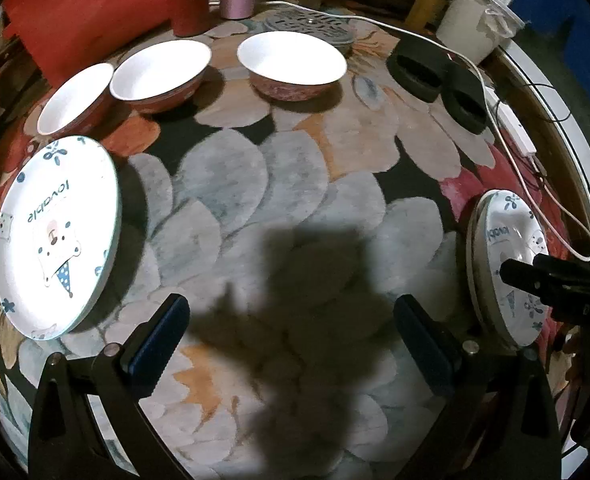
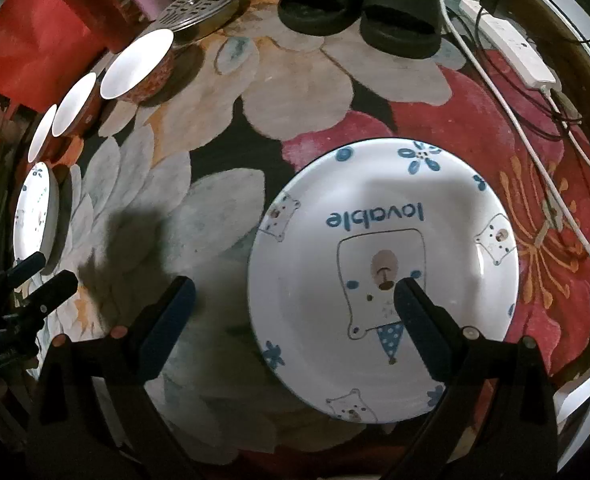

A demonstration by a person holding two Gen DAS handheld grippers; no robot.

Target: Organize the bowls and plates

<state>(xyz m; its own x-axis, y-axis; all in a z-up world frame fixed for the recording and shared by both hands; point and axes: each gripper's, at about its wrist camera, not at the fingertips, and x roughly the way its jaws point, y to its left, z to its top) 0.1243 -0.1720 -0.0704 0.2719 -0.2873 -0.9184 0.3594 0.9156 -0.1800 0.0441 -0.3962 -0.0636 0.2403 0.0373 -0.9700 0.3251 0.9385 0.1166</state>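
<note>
Hovering wide open, the right gripper straddled the left rim of a white bear-printed ceramic plate at lower right; closing on it seemed next. The left gripper hung open, empty.

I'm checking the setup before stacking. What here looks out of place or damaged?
A pair of black slippers sits on the floral mat with the bowls and plates, and a white cable trails beside them. Nothing looks chipped or spilled.
</note>
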